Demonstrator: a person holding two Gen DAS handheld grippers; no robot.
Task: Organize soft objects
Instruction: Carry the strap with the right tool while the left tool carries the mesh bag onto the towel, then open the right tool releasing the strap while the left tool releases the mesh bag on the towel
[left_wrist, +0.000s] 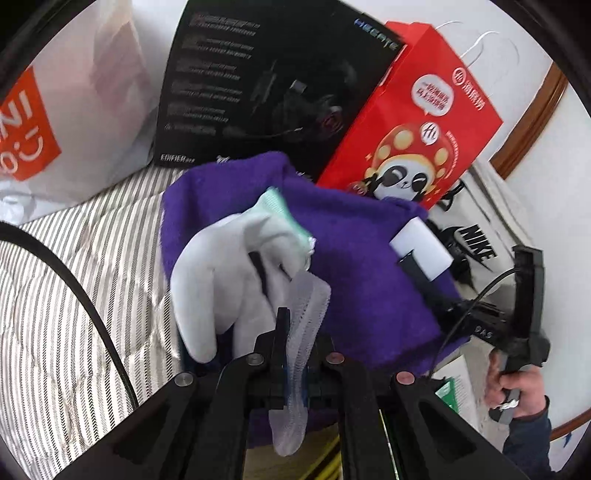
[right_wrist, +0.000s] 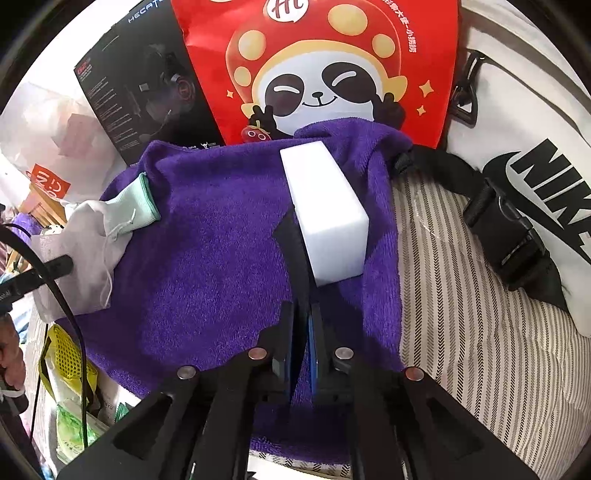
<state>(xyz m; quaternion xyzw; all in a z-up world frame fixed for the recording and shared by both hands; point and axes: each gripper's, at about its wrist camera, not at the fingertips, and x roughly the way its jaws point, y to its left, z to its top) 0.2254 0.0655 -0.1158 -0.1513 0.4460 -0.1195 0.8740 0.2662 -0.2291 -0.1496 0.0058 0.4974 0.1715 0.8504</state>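
The left tongs (left_wrist: 295, 354) pinch the thin, mesh-knit edge of a limp grey glove (left_wrist: 229, 273) with a mint ribbed cuff, draped ahead of them over a fuzzy purple towel (right_wrist: 207, 251). The right tongs (right_wrist: 303, 343) stand narrowed, nearly together; just past their tips a smooth white rectangular sponge block (right_wrist: 325, 214) lies on the towel, spread over a striped quilted bed (right_wrist: 472, 314).

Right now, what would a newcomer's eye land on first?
Probably the purple towel spread over the striped bedding, with a white foam block lying on it just past the shut right tongs. Behind stands a red panda bag, and the left tongs pinch a grey glove.
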